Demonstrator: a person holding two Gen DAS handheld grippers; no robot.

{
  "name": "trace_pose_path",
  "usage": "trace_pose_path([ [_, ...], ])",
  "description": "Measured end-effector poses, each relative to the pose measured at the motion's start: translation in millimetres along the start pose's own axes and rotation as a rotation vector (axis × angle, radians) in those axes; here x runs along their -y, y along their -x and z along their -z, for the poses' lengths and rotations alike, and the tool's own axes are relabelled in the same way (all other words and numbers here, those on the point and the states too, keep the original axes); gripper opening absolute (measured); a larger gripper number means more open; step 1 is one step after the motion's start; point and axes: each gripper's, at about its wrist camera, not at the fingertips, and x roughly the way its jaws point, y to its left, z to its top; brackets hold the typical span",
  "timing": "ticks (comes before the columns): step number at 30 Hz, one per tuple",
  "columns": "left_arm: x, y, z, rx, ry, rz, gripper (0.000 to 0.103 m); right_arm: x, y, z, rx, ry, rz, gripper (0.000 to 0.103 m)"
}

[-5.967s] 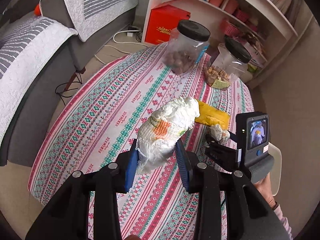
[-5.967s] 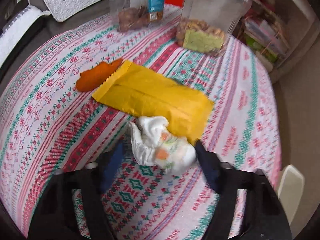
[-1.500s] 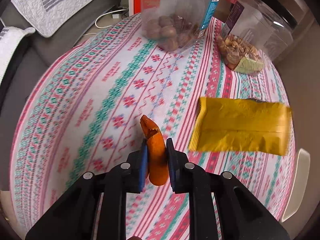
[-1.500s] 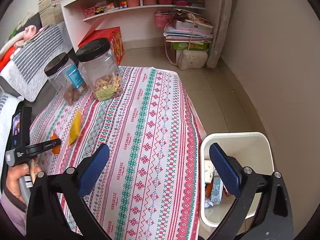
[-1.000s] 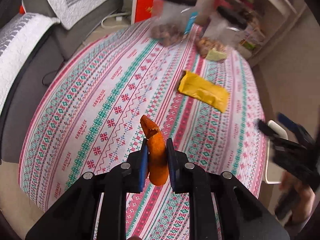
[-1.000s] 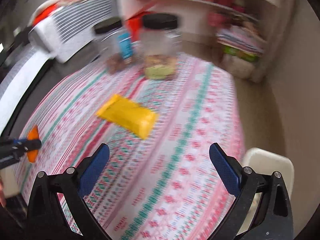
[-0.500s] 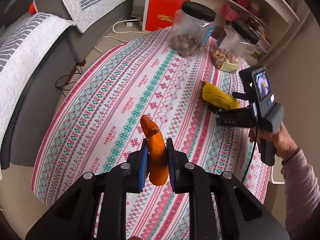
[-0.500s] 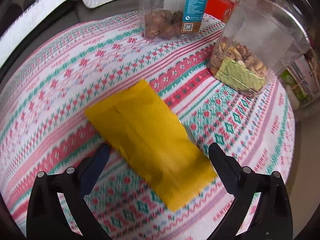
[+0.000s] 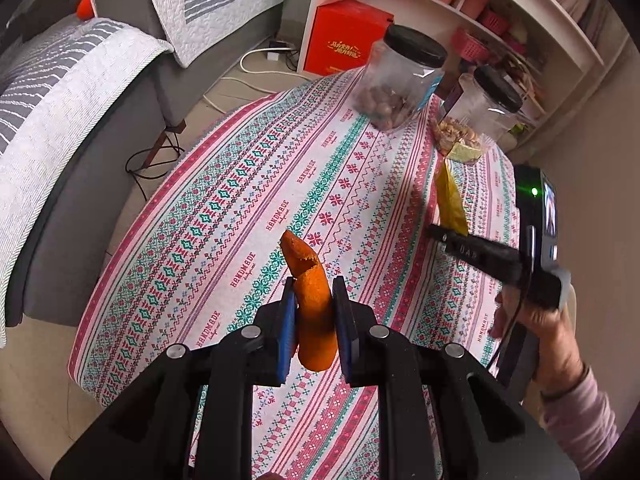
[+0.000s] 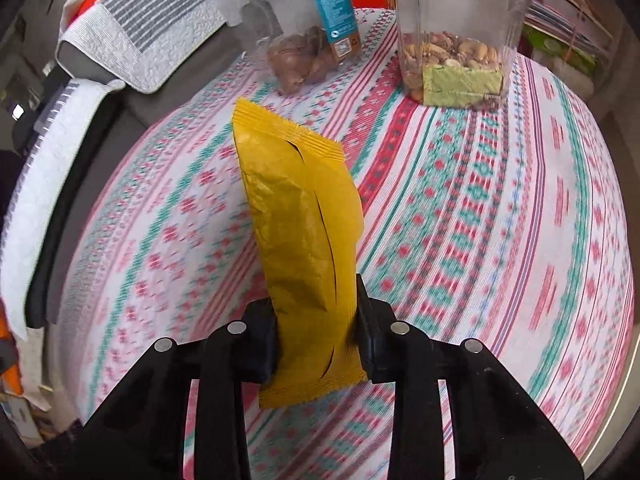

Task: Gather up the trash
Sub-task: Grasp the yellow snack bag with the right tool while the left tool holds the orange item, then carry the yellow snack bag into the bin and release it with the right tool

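My left gripper (image 9: 313, 309) is shut on an orange peel (image 9: 310, 296) and holds it upright above the patterned tablecloth (image 9: 224, 216). My right gripper (image 10: 316, 320) is shut on a yellow snack wrapper (image 10: 304, 236) and holds it up off the cloth. In the left wrist view the right gripper (image 9: 444, 234) shows at the right, held by a hand, with the wrapper (image 9: 450, 196) seen edge-on above the table.
Two clear jars with black lids, one of brown nuts (image 9: 400, 84) and one of mixed nuts (image 9: 476, 120), stand at the table's far end. A grey sofa (image 9: 80, 112) is to the left. A white shelf (image 9: 460, 0) and a red box (image 9: 346, 44) stand behind.
My right gripper has closed on the yellow wrapper and lifted it off the tablecloth, standing it on end. My left gripper still holds the orange peel, raised a little.
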Motion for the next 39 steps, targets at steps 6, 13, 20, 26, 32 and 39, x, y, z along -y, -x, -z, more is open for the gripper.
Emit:
trace_pose_path([
  [6,2.1,13.0,6.4,0.018,-0.010,0.035,0.018,-23.1,51.2,38.0,0.046,0.021,-0.007,0.030],
  [13,9.8,20.7,12.9,0.035,-0.036,0.052,0.018,-16.0,116.5,70.0,0.137,0.015,-0.017,0.030],
  [20,24.7,10.2,17.2,0.023,-0.062,0.031,0.018,42.7,154.3,82.9,0.258,-0.132,0.025,0.030],
  [26,48.2,-6.8,16.9,-0.001,-0.081,0.026,0.018,96.2,187.5,83.2,0.360,-0.246,0.113,0.030],
  [32,81.5,-19.3,18.0,-0.012,-0.112,0.044,0.018,160.3,212.2,97.9,0.390,-0.388,0.230,0.030],
  [39,132.5,-33.5,27.4,-0.020,-0.180,0.070,0.018,233.9,224.1,127.3,0.320,-0.587,0.374,0.041],
])
